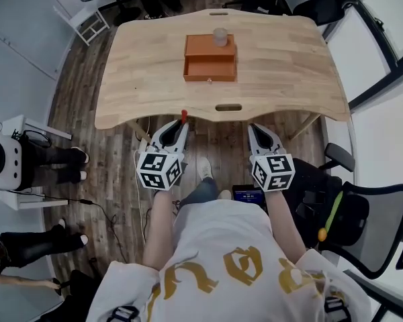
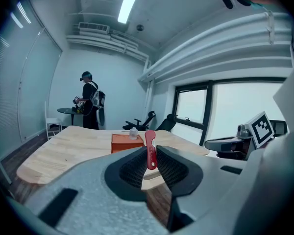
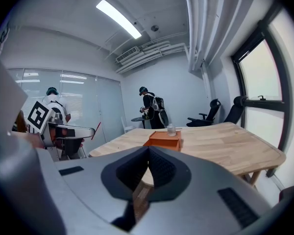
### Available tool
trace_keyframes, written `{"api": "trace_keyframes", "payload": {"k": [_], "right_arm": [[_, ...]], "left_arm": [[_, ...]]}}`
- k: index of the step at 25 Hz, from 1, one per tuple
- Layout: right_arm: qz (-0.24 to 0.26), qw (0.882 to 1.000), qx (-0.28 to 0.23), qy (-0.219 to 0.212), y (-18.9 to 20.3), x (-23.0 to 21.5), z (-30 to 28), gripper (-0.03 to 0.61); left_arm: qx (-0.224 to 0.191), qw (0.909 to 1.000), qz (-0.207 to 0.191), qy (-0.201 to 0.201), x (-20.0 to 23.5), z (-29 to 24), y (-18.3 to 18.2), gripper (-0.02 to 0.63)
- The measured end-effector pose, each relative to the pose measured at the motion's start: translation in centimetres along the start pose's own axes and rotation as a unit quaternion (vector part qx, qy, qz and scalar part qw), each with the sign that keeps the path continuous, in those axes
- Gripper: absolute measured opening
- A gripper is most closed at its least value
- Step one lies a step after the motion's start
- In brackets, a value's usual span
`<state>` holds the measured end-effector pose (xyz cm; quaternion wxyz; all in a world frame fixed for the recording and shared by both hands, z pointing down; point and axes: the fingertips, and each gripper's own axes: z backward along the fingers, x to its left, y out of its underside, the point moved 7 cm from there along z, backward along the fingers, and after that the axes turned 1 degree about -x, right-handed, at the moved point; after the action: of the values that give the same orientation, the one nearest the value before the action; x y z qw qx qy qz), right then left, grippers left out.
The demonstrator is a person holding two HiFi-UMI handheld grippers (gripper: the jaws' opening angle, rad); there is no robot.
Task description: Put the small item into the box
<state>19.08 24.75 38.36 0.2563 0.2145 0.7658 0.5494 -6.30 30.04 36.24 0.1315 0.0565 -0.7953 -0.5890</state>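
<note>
An orange box [image 1: 209,58] with an open drawer stands mid-table, also seen as the orange box [image 2: 127,142] and the orange box [image 3: 163,141] from each gripper. A small clear jar [image 1: 219,36] sits on its top. My left gripper [image 1: 181,121] is shut on a small red tool [image 1: 184,115], held short of the table's near edge; the red tool [image 2: 150,150] stands upright between the jaws. My right gripper [image 1: 256,129] is shut with nothing in it, also short of the table edge, its jaws meeting at the tip [image 3: 147,151].
The wooden table [image 1: 141,66] has a slot near its front edge [image 1: 228,107]. Office chairs [image 1: 363,213] stand to the right and behind the table. A person [image 2: 89,106] stands at a round table at the far end; other people are at the left.
</note>
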Motion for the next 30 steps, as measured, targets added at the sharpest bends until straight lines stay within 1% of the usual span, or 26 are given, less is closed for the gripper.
{"api": "trace_keyframes", "payload": {"k": [5, 9, 14, 18, 24, 30], "right_arm": [[0.003, 1.0, 0.008, -0.006, 0.0, -0.7, -2.4, 0.011], [0.0, 1.0, 0.02, 0.001, -0.1, -2.3, -5.4, 0.011], [-0.008, 0.999, 0.028, 0.027, -1.4, -5.3, -10.7, 0.011], [-0.014, 0.999, 0.037, 0.038, -3.0, -6.8, -15.2, 0.011], [-0.017, 0.998, 0.051, 0.041, -4.6, -7.7, -22.7, 0.012], [-0.017, 0.998, 0.055, 0.039, -5.3, -7.6, -28.5, 0.011]], "left_arm": [[0.0, 0.9999, 0.015, -0.004, 1.6, -2.1, 0.0, 0.06], [0.005, 0.9997, 0.022, -0.001, 3.5, -5.6, -0.3, 0.06], [0.018, 0.9995, 0.021, 0.013, 6.7, -11.4, -1.4, 0.06], [0.031, 0.9989, 0.021, 0.026, 10.0, -16.4, -2.9, 0.06], [0.038, 0.998, 0.017, 0.047, 15.0, -22.9, -5.5, 0.06], [0.042, 0.9967, 0.017, 0.067, 18.1, -27.1, -6.6, 0.06]]}}
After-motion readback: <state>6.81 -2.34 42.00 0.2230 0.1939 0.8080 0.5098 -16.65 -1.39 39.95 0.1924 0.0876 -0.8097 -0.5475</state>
